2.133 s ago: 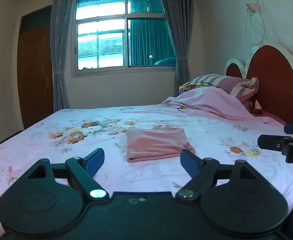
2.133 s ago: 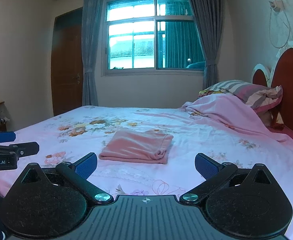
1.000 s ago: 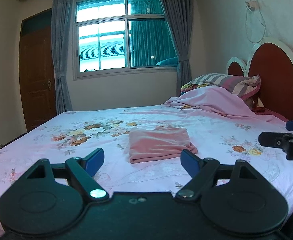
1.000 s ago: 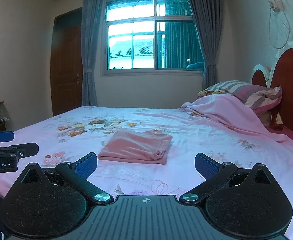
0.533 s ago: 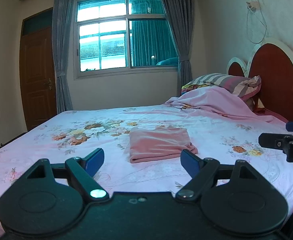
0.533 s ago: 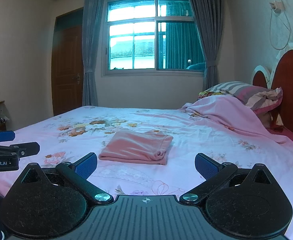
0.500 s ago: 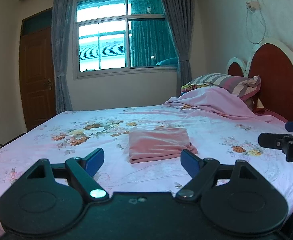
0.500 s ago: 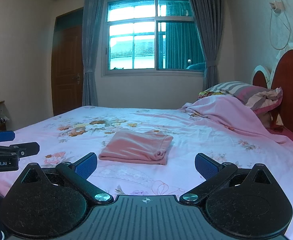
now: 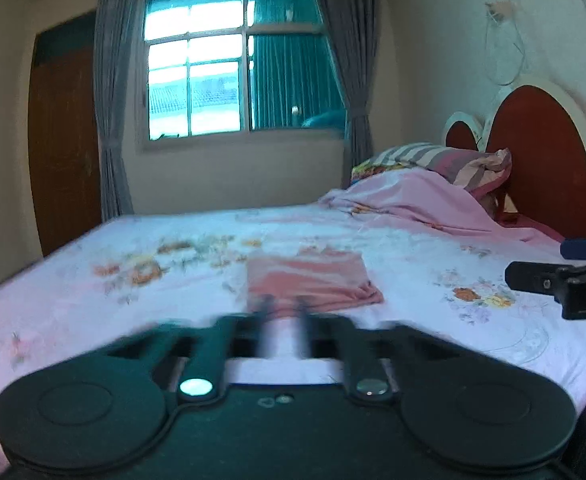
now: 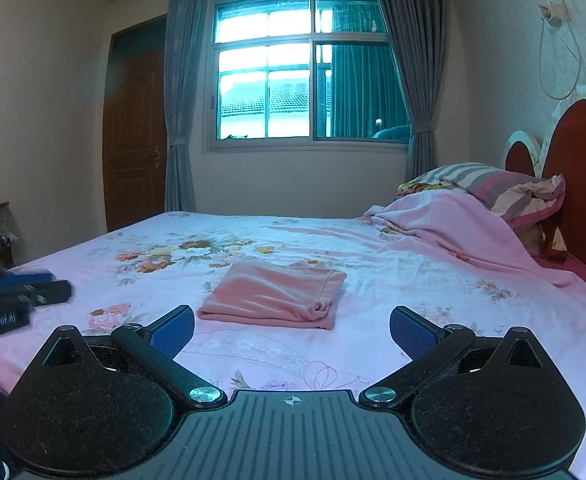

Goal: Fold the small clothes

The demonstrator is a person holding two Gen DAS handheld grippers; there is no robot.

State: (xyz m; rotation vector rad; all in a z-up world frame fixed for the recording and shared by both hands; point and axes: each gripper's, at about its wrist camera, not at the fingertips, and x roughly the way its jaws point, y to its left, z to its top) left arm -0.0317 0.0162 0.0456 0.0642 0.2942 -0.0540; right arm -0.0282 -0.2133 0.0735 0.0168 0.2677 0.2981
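- A bedroom is showing in both views: a bed [image 10: 433, 304] under a flowered pink sheet is filling the foreground, with a window [image 10: 309, 68] and grey curtains lying behind it and a red headboard [image 10: 581, 168] standing to the right.
- A pink garment [image 10: 273, 294] is lying on the sheet near the middle of the bed, already folded into a flat rectangle with one thick rolled edge facing the cameras; nothing is touching it.
- The right gripper [image 10: 291, 326] is hovering short of the garment with its blue pads spread wide and nothing between them.
- The left gripper [image 9: 281, 322] is appearing heavily blurred in its own view; its fingers are reading as two near-parallel streaks drawn close together (whether fully clenched cannot be told), and no cloth is showing between them.
- Judged progress: this piece is looking finished, or one fold from finished. No other loose garment is showing on the bed.
- Writing: the left gripper's body, seen from the right view, is carrying white lettering, partly legible as "Robot.AI"; the start is blurred.
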